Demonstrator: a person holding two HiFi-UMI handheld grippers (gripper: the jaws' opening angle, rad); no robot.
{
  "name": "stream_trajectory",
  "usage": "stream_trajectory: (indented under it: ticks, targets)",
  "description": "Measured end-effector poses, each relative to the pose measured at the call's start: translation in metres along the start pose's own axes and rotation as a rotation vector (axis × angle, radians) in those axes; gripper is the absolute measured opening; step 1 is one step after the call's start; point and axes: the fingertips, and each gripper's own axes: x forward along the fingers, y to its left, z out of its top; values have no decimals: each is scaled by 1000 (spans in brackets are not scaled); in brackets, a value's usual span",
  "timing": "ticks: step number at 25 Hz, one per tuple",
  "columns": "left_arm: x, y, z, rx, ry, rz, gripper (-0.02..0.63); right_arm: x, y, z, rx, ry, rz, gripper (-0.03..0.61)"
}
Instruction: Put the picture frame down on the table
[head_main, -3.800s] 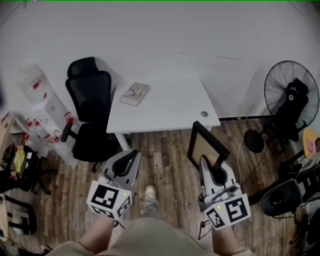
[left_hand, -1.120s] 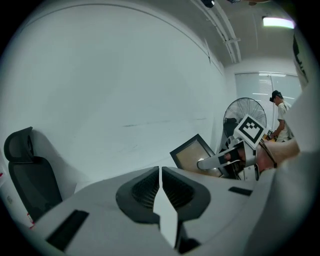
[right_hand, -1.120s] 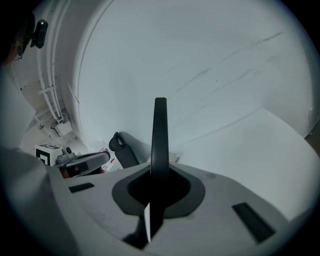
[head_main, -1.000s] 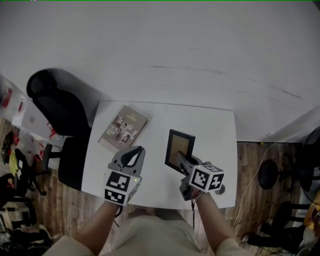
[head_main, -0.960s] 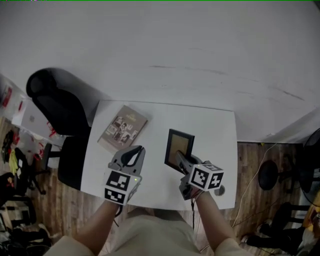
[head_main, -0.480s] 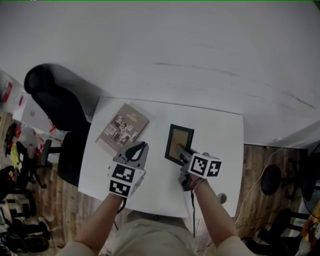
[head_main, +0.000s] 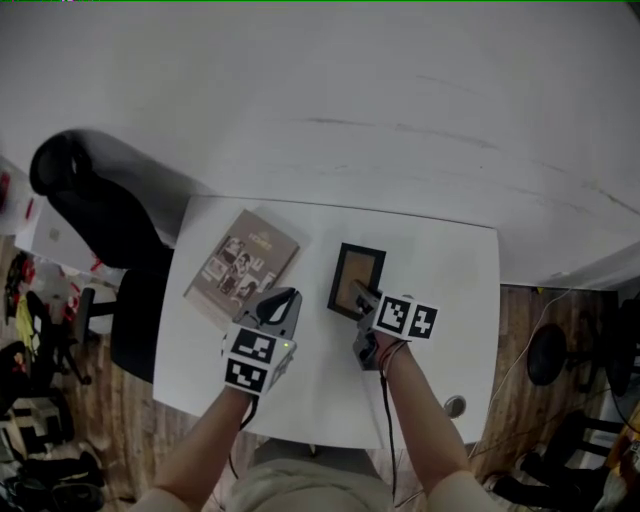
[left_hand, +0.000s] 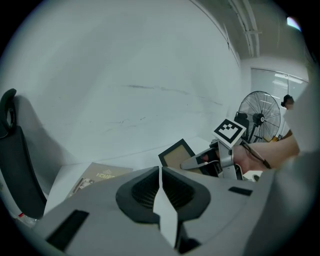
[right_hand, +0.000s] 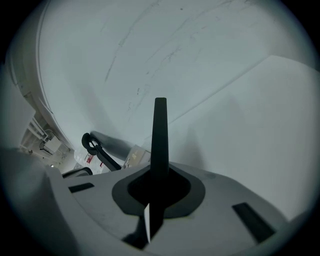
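The black picture frame (head_main: 357, 272) with a tan panel is over the middle of the white table (head_main: 450, 290), and my right gripper (head_main: 361, 299) is shut on its near edge. From the left gripper view the frame (left_hand: 176, 154) leans back at a tilt; whether its lower edge touches the tabletop I cannot tell. In the right gripper view it shows edge-on as a thin black strip (right_hand: 160, 130) rising from between the jaws of the gripper (right_hand: 158, 176). My left gripper (head_main: 281, 303) hovers shut and empty left of the frame, its jaws (left_hand: 160, 176) pressed together.
A brown book (head_main: 241, 265) lies on the table's left part, also in the left gripper view (left_hand: 100, 176). A black office chair (head_main: 95, 215) stands left of the table. A round grommet (head_main: 455, 406) sits near the front right corner. A fan (left_hand: 260, 107) stands far right.
The right gripper has carried the frame from beside the table to over its middle and slightly farther in. The left gripper came along, staying shut and empty.
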Motion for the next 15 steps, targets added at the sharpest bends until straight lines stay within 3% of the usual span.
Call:
stream_trajectory:
  ticks: [8,15]
  targets:
    - [33,18,-9,-27,-1,-42,35,34,-16,5,-56,-1,-103,47]
    - [52,34,-15,-66,8,-69,35,55,-17,12,-262,-15,-277,162]
